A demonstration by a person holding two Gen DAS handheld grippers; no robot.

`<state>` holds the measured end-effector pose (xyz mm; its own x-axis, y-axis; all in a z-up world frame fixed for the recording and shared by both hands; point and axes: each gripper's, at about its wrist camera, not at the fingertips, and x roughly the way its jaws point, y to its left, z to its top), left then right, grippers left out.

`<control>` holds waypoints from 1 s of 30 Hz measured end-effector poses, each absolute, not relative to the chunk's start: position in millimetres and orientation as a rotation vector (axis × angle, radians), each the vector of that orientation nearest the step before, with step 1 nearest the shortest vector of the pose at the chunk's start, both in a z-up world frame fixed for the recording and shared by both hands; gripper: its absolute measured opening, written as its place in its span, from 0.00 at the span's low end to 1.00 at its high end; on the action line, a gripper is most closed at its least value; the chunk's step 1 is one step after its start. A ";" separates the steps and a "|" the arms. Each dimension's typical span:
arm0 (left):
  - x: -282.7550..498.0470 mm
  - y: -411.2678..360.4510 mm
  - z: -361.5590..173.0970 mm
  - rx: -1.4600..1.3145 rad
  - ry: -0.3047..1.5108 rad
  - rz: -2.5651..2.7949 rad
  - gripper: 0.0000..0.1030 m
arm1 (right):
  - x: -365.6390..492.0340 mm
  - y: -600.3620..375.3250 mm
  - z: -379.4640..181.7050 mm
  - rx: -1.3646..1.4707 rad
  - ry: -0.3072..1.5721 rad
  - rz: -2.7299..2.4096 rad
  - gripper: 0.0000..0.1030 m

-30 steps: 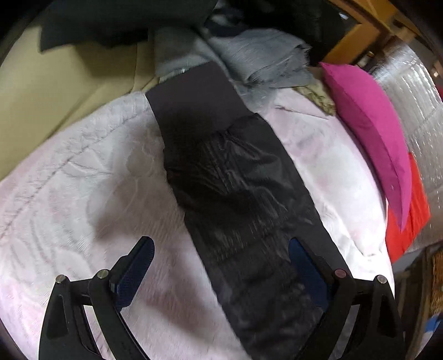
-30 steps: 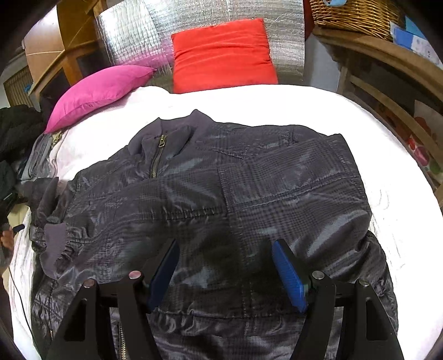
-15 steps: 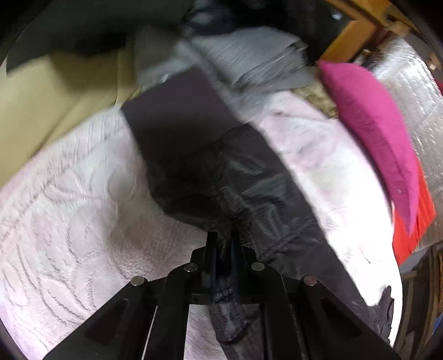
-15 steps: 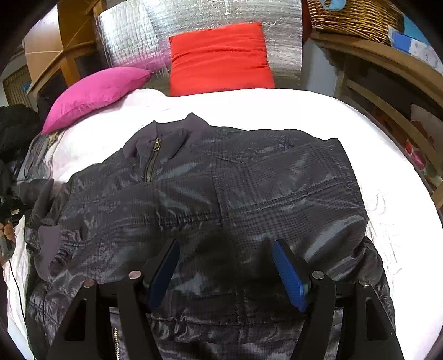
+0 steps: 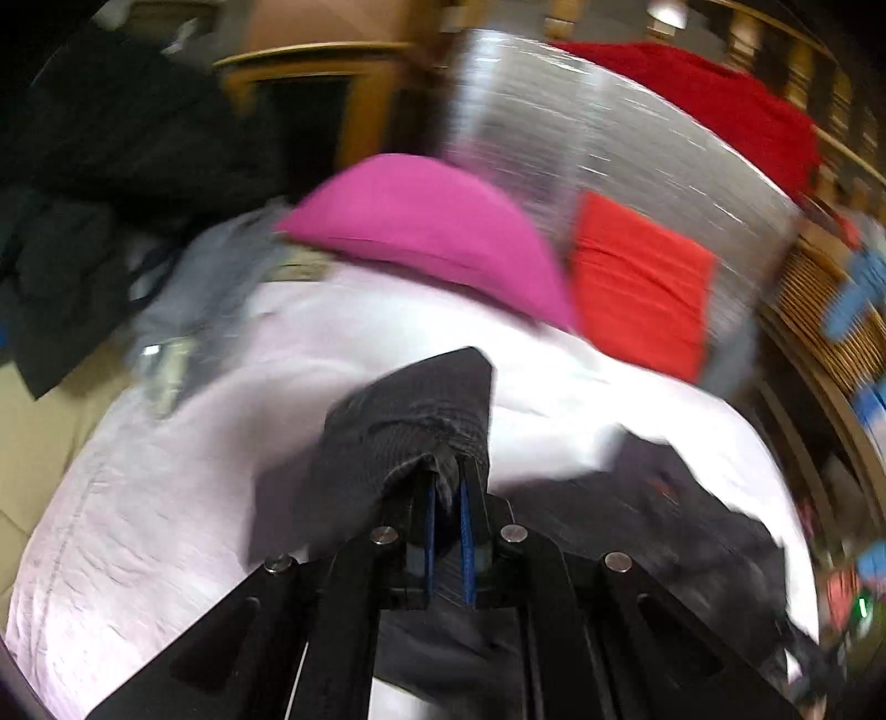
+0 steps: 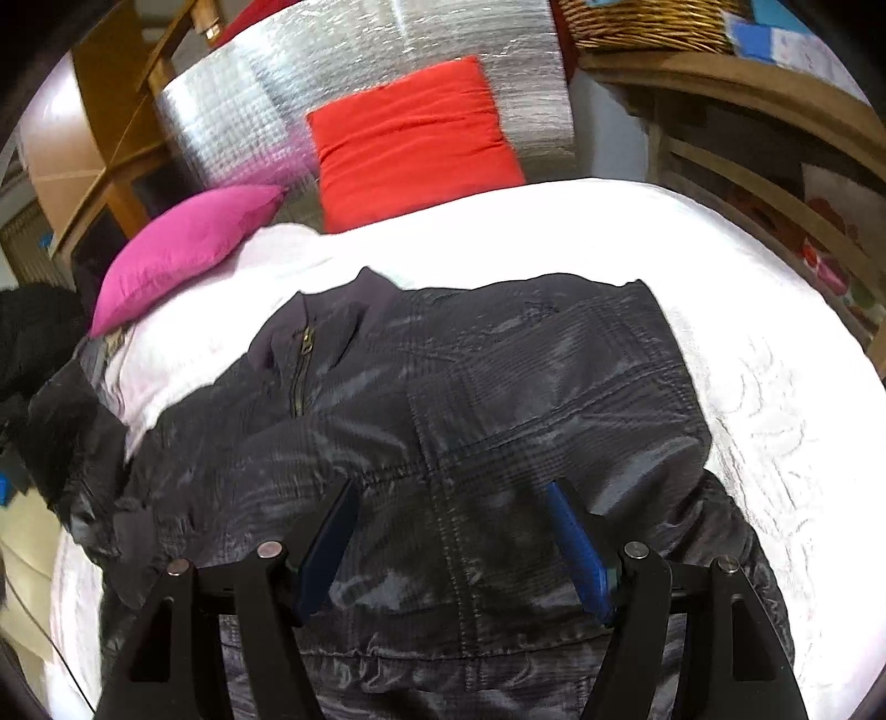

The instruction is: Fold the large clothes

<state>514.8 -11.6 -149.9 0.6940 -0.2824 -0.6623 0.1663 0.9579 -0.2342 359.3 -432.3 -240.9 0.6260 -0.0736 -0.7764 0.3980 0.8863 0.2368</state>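
A dark shiny zip-up jacket lies spread on the white bedspread, collar toward the pillows. My right gripper hovers open over its lower front, blue pads apart with fabric below them. In the left wrist view my left gripper is shut on the jacket sleeve, whose dark cuff end stands up in front of the jaws, lifted off the bedspread. The view is blurred. The jacket body shows dark at the right.
A pink pillow and a red cushion lean on silver foil padding at the head of the bed. Dark clothes pile at the left. Wooden shelves and a wicker basket stand at the right.
My left gripper closed on the sleeve, then lifted it and swung toward the pillows and the jacket body. My right gripper stayed open over the jacket, barely shifting.
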 end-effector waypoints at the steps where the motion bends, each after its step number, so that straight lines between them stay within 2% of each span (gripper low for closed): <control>1: 501.0 -27.1 -149.5 -0.145 0.766 -0.278 0.07 | 357.8 -436.0 -240.0 0.423 0.853 -0.283 0.71; 7: 425.7 -129.1 -192.0 -0.078 0.839 -0.449 0.07 | 348.1 -460.1 -236.8 0.519 0.830 -0.295 0.71; 12: 403.0 -174.2 -251.9 -0.067 1.003 -0.500 0.09 | 341.0 -476.3 -238.0 0.592 0.829 -0.282 0.71; 13: 402.6 -176.6 -259.0 -0.062 1.034 -0.501 0.15 | 341.3 -477.3 -238.6 0.595 0.832 -0.279 0.71; 15: 399.3 -168.2 -268.0 -0.100 1.094 -0.540 0.32 | 340.6 -478.2 -239.1 0.601 0.840 -0.267 0.71; 17: 397.4 -152.9 -259.1 -0.153 1.091 -0.558 0.58 | 340.1 -479.2 -239.2 0.612 0.845 -0.244 0.71; 20: 388.8 -120.0 -222.9 -0.197 1.012 -0.577 0.76 | 342.1 -476.4 -238.5 0.618 0.846 -0.207 0.71; 25: 406.8 -90.1 -183.3 -0.223 0.959 -0.507 0.85 | 342.6 -468.1 -233.8 0.613 0.834 -0.182 0.72; 30: 469.3 -99.5 -196.2 -0.297 1.065 -0.446 0.85 | 341.4 -467.5 -230.9 0.609 0.824 -0.185 0.72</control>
<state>469.3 -99.5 -196.2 0.4084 -0.4877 -0.7716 0.2074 0.8728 -0.4419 341.4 -467.5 -230.9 0.6745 0.0758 -0.7344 0.3823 0.8151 0.4353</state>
